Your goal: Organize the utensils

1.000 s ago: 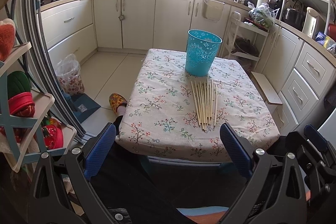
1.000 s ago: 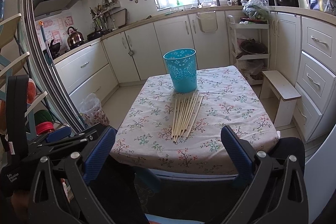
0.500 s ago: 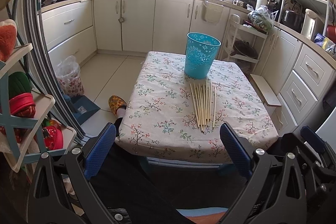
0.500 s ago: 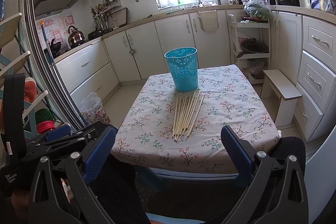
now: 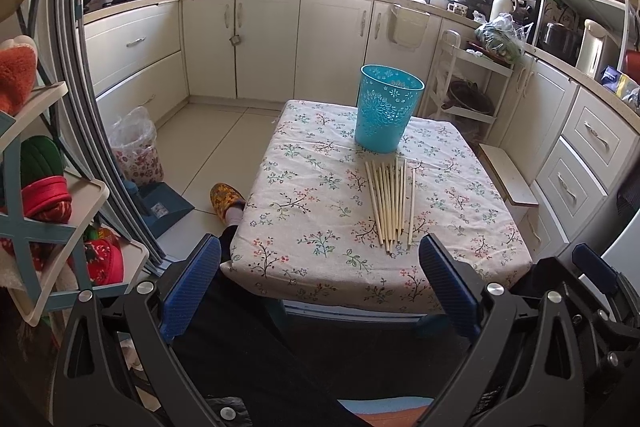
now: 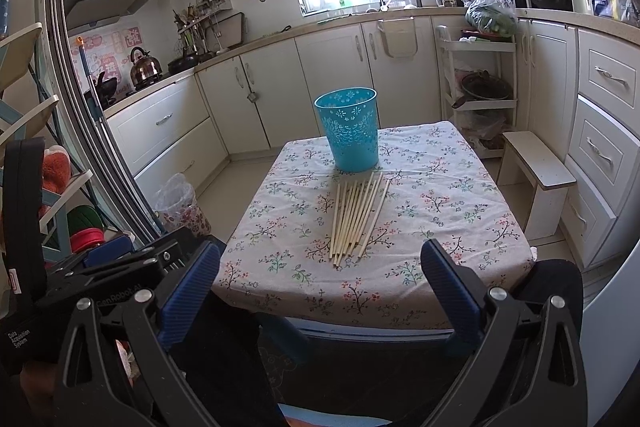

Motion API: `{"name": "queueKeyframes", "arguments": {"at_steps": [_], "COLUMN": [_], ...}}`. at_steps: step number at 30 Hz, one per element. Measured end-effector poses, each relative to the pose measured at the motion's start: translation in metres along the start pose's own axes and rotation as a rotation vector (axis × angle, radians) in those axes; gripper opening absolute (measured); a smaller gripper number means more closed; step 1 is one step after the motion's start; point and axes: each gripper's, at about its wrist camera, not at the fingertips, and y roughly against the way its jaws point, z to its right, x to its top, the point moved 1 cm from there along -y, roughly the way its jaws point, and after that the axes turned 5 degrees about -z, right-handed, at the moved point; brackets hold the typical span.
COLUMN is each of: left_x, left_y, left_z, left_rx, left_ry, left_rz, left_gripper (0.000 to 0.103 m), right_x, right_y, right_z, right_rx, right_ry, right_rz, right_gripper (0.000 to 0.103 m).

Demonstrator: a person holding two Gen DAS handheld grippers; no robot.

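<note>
The chopsticks [image 5: 390, 203] lie in a loose parallel row on the cloth-covered worktop [image 5: 304, 227], far ends just beside the blue basket [image 5: 386, 109], presumably their destination. The left gripper [image 5: 320, 281] and right gripper [image 6: 320, 281] hang short of the worktop's near edge, fingers spread wide and empty. Bare cloth flanks the basket on both sides.

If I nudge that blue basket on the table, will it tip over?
Possibly. The blue basket stands tall and narrows toward its base, so a high push may topple it. Its perforated plastic walls look light, and the floral tablecloth beneath might bunch rather than let it slide.
</note>
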Motion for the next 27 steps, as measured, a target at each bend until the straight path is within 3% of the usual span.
{"name": "queueKeyframes", "arguments": {"at_steps": [15,22,24,26,27], "left_x": [0.002,0.018,0.027,0.034,0.036], "left_y": [-0.010,-0.052,-0.071,-0.089,-0.097], "left_z": [0.005,0.002,0.002,0.003,0.004], "left_rx": [-0.007,-0.024,-0.028,-0.035,-0.033], "left_ry": [-0.009,0.027,0.028,0.023,0.025], "left_rz": [-0.022,-0.079,-0.088,-0.101,-0.109], "left_gripper": [0.095,0.095,0.095,0.095,0.095], "right_x": [0.007,0.024,0.030,0.037,0.040], "right_y": [-0.011,-0.054,-0.078,-0.112,-0.136], "right_z": [0.003,0.037,0.049,0.060,0.067], "right_rx": [-0.011,-0.083,-0.105,-0.107,-0.107], "right_ry": [0.020,-0.018,-0.027,-0.032,-0.037], "right_rz": [-0.056,-0.085,-0.111,-0.165,-0.202], "right_gripper": [0.097,0.096,0.084,0.062,0.057]}}
